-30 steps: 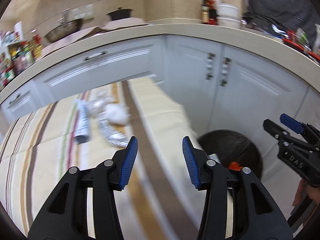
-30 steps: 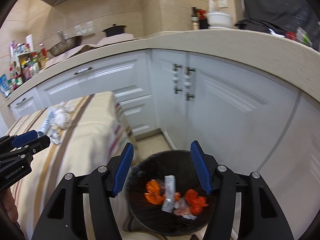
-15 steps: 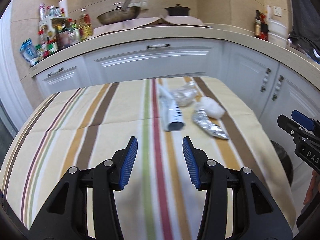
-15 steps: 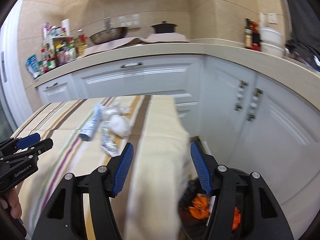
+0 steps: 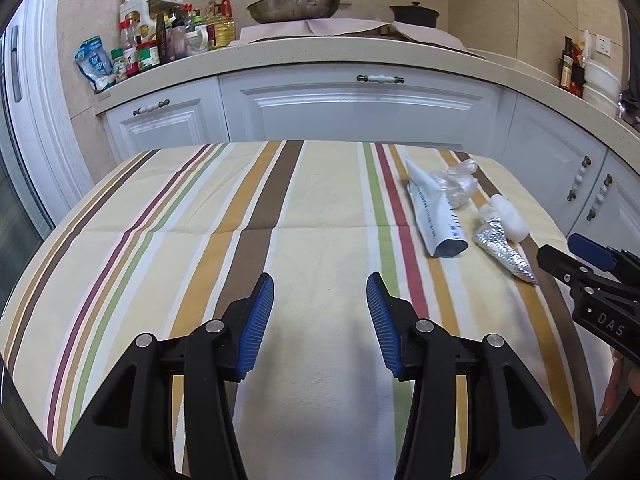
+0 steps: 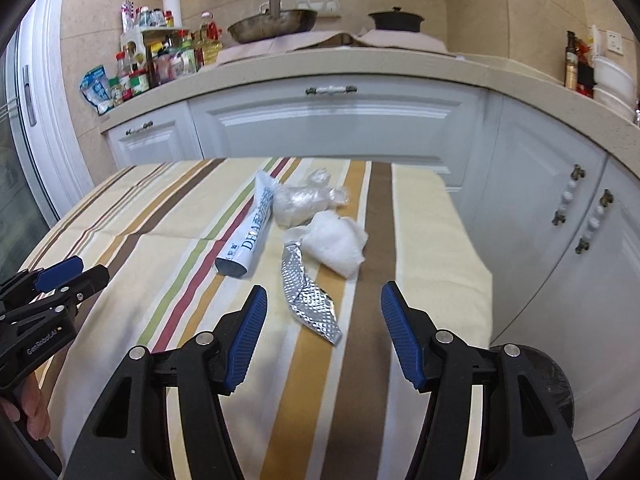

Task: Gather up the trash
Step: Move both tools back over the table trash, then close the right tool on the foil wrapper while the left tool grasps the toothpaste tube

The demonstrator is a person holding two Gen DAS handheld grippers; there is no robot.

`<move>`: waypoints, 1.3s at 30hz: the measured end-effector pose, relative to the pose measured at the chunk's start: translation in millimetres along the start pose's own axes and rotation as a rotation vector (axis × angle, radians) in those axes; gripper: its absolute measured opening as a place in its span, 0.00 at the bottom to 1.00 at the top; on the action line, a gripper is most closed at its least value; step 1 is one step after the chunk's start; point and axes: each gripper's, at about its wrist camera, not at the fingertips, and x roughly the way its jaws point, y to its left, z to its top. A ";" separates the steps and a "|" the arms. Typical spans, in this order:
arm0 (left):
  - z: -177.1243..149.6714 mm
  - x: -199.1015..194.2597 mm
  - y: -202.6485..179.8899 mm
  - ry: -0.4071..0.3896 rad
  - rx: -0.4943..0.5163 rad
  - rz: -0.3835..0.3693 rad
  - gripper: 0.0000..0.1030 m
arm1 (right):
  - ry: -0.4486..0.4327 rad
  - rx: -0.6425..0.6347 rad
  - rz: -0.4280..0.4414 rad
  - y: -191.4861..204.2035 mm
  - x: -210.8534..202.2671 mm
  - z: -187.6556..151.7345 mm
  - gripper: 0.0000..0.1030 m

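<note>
Between the empty, parted right claw [image 6: 322, 334] fingers, the foil wrapper [image 6: 306, 300] lies lengthwise, pointing away.

Tube [image 6: 256, 224], plastic wrap [image 6: 304, 200], tissue wad [image 6: 336, 246], foil wrapper [image 6: 306, 300] clustered on table [image 6: 420, 240]; bin [image 6: 556, 384] right of table.

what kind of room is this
A home kitchen, most likely: a wok on the worktop, a cluster of oil and sauce bottles, and white cabinets behind a table with a striped cloth.
</note>
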 end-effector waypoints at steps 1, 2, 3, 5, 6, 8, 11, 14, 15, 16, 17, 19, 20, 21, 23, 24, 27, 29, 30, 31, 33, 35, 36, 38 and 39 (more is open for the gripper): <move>-0.6 1.9 1.3 0.005 -0.004 -0.002 0.46 | 0.017 0.000 0.006 0.6 5.5 1.2 0.57; -0.9 3.5 2.4 0.009 -0.007 -0.005 0.47 | 0.034 0.003 0.011 0.7 10.9 2.5 0.57; -1.5 4.4 2.6 0.012 -0.008 -0.006 0.47 | 0.047 0.004 0.016 1.0 15.0 3.2 0.57; -1.9 6.7 2.4 0.016 -0.010 -0.011 0.51 | 0.074 -0.001 0.023 1.9 23.0 4.6 0.57; -1.8 7.7 1.7 0.016 -0.009 -0.013 0.51 | 0.096 -0.009 0.022 3.0 28.1 5.1 0.57; -1.4 8.6 0.1 0.018 -0.007 -0.020 0.51 | 0.137 -0.020 0.025 5.4 36.3 5.3 0.57; -0.5 10.5 -2.2 0.019 -0.004 -0.027 0.51 | 0.170 -0.029 0.028 7.9 41.9 4.7 0.48; -0.2 12.1 -3.5 0.022 -0.006 -0.035 0.51 | 0.193 -0.035 0.026 7.9 44.6 3.0 0.34; 0.1 12.6 -4.6 0.023 -0.007 -0.038 0.51 | 0.194 -0.040 0.027 7.8 43.8 2.3 0.33; 0.2 13.4 -5.4 0.024 -0.006 -0.040 0.51 | 0.193 -0.041 0.027 7.8 43.0 1.8 0.33; 0.5 14.0 -6.6 0.026 -0.005 -0.043 0.51 | 0.191 -0.044 0.027 8.0 41.6 1.0 0.33; 1.1 15.1 -9.3 0.027 -0.003 -0.048 0.52 | 0.180 -0.052 0.032 9.3 39.0 1.0 0.33; 1.5 15.5 -11.2 0.028 -0.002 -0.050 0.52 | 0.163 -0.058 0.034 10.6 34.4 0.4 0.33; 1.5 15.8 -12.2 0.028 -0.001 -0.052 0.52 | 0.150 -0.059 0.033 10.7 31.3 0.5 0.33; 2.4 16.8 -16.3 0.031 0.001 -0.061 0.52 | 0.127 -0.060 0.040 9.7 26.0 0.8 0.33; 3.2 17.4 -18.7 0.032 0.003 -0.065 0.52 | 0.111 -0.056 0.043 8.7 21.6 0.4 0.33; 4.7 18.6 -27.4 0.029 0.016 -0.073 0.52 | 0.069 -0.035 0.037 2.2 10.0 0.7 0.33; 6.8 20.5 -34.1 0.028 0.027 -0.078 0.52 | 0.046 -0.018 0.028 -3.6 4.1 1.1 0.33; 7.9 21.7 -38.1 0.028 0.032 -0.082 0.52 | 0.033 -0.007 0.018 -8.6 0.8 1.0 0.33; 9.1 22.8 -40.8 0.029 0.036 -0.085 0.52 | 0.027 -0.001 0.010 -12.0 -0.8 0.9 0.33; 11.0 25.2 -48.2 0.031 0.048 -0.090 0.52 | 0.013 0.012 -0.008 -19.3 -3.5 0.7 0.33; 13.5 28.4 -57.1 0.033 0.062 -0.094 0.52 | 0.000 0.031 -0.026 -28.0 -5.6 0.9 0.33; 14.1 29.7 -60.2 0.035 0.066 -0.096 0.52 | -0.003 0.040 -0.031 -32.2 -5.6 1.6 0.33; 17.1 33.9 -67.5 0.042 0.073 -0.101 0.52 | -0.008 0.052 -0.040 -39.3 -5.3 2.6 0.33; 18.5 36.0 -70.5 0.045 0.076 -0.101 0.52 | -0.009 0.060 -0.046 -44.0 -4.3 3.5 0.33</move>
